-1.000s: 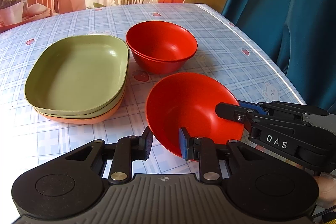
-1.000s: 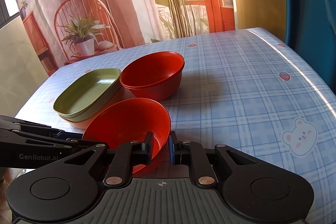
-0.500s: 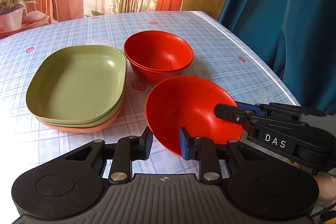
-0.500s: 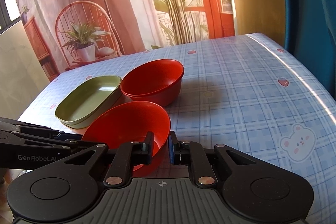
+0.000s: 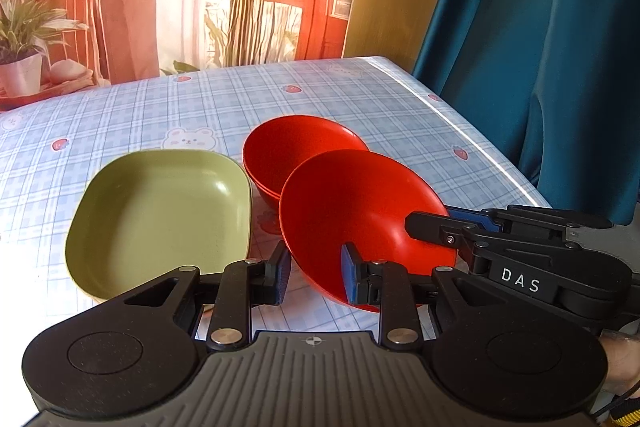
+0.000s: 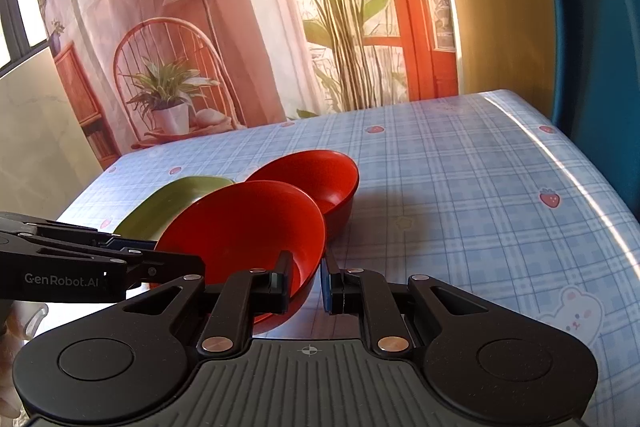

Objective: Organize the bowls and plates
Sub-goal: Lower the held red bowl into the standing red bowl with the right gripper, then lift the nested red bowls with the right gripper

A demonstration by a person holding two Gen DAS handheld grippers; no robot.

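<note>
Both grippers hold one red bowl (image 5: 360, 219) above the table (image 5: 360, 99), tilted so its opening faces the cameras. My left gripper (image 5: 314, 273) pinches the bowl's near-left rim: one pad sits outside the wall, the blue pad inside. My right gripper (image 6: 305, 281) pinches the rim on the bowl's right side, one finger inside the bowl and the other outside. In the left wrist view the right gripper's fingers (image 5: 440, 231) reach in from the right and meet the bowl's right rim. The lifted bowl sits in front of and partly covers the stacked red bowls (image 5: 288, 147), which rest on the table just beyond it. Whether the lifted bowl touches them I cannot tell. The green plate (image 5: 160, 215) lies on the table left of the bowls, close beside the stack; an edge beneath it shows faintly at its near side. The blue checked tablecloth (image 6: 480, 187) carries strawberry and bear prints. A teal curtain (image 5: 540, 47) hangs right of the table.
</note>
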